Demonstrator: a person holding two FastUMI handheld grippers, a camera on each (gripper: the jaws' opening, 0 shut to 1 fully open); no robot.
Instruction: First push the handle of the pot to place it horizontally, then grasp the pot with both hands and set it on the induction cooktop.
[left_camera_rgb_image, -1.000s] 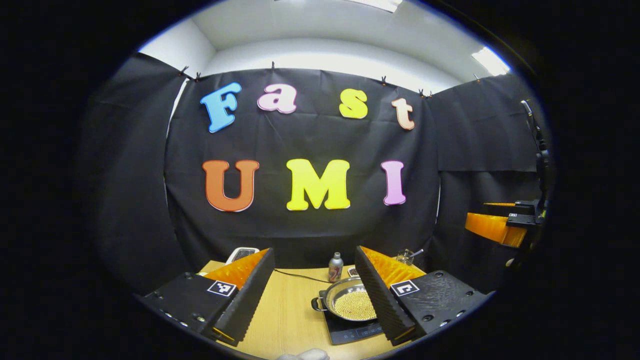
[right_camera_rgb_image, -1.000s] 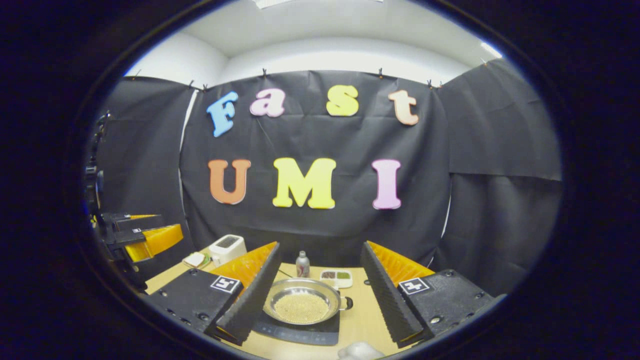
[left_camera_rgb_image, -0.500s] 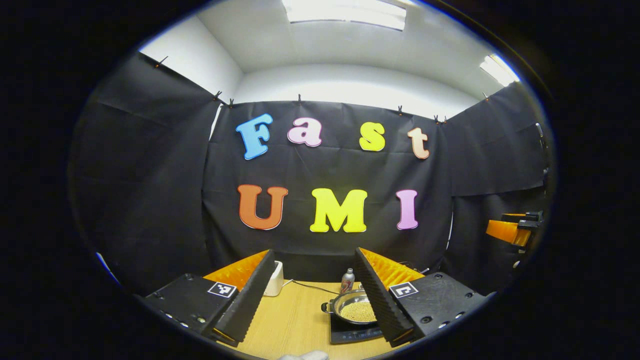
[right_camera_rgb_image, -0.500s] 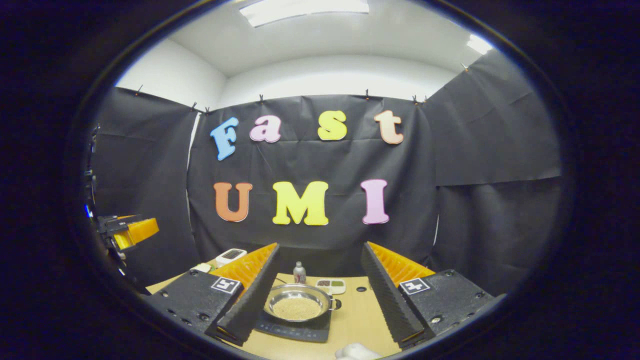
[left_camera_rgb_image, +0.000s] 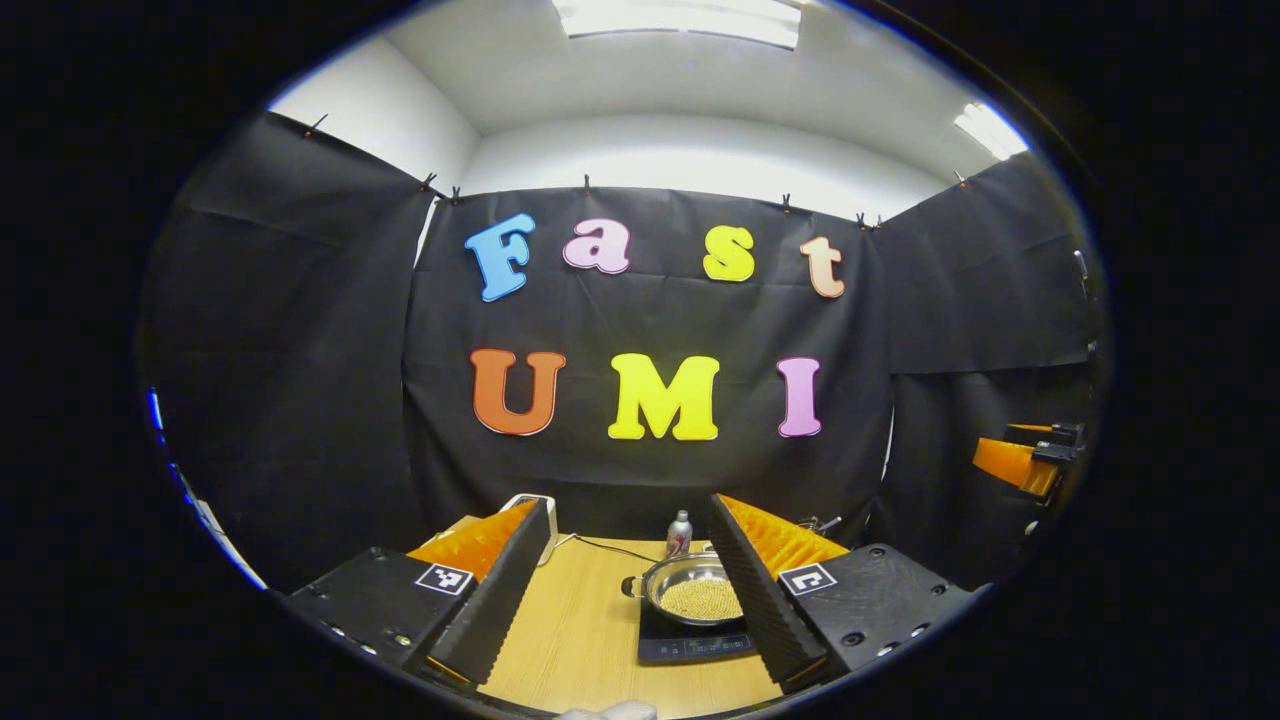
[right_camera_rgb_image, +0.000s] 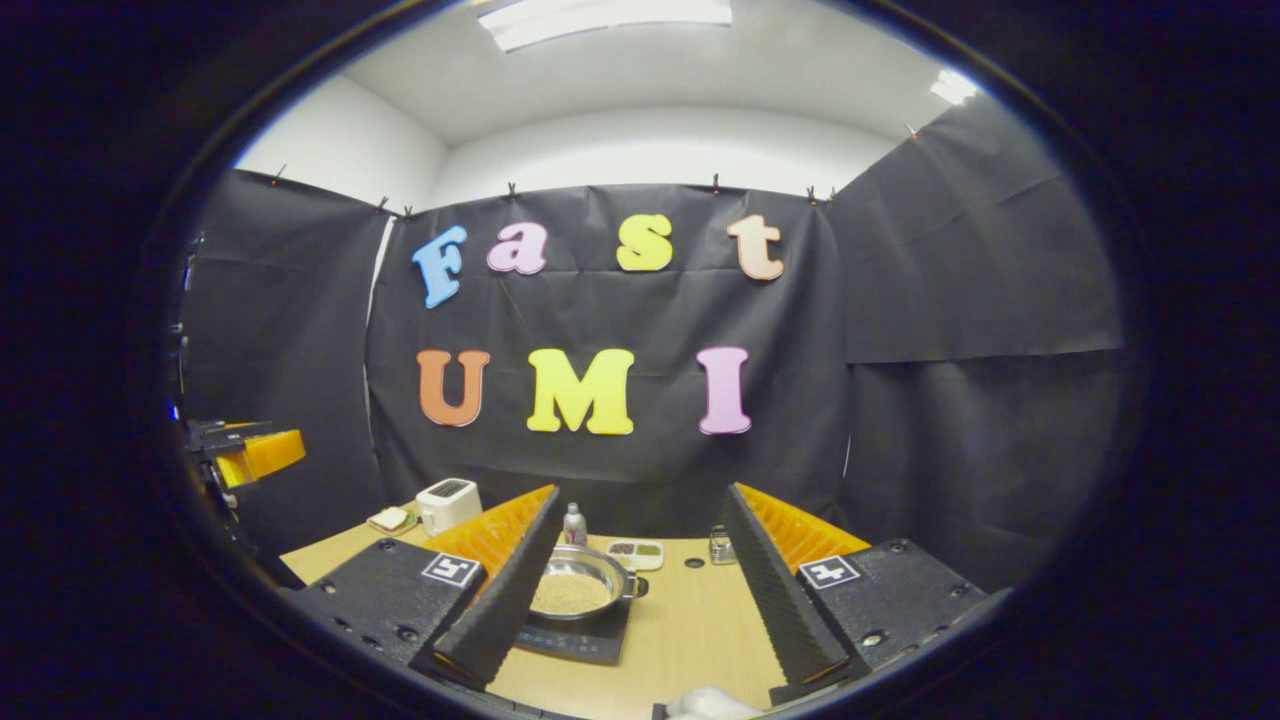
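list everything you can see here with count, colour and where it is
pot: 1, silver, filled with pale grains, on the cooktop
induction cooktop: 1, black, on the table
table: 1, light wood
bottle: 1, silver, behind the pot
toaster: 1, white, back left of the table
plate of food: 1, left of the toaster
divided tray: 1, white, right of the pot
small jar: 1, clear, right of the tray
left gripper: 1, open, holding nothing
right gripper: 1, open, holding nothing

pot (left_camera_rgb_image: 693, 590): shiny metal | cooktop (left_camera_rgb_image: 690, 645): glossy | table (left_camera_rgb_image: 580, 630): matt wood
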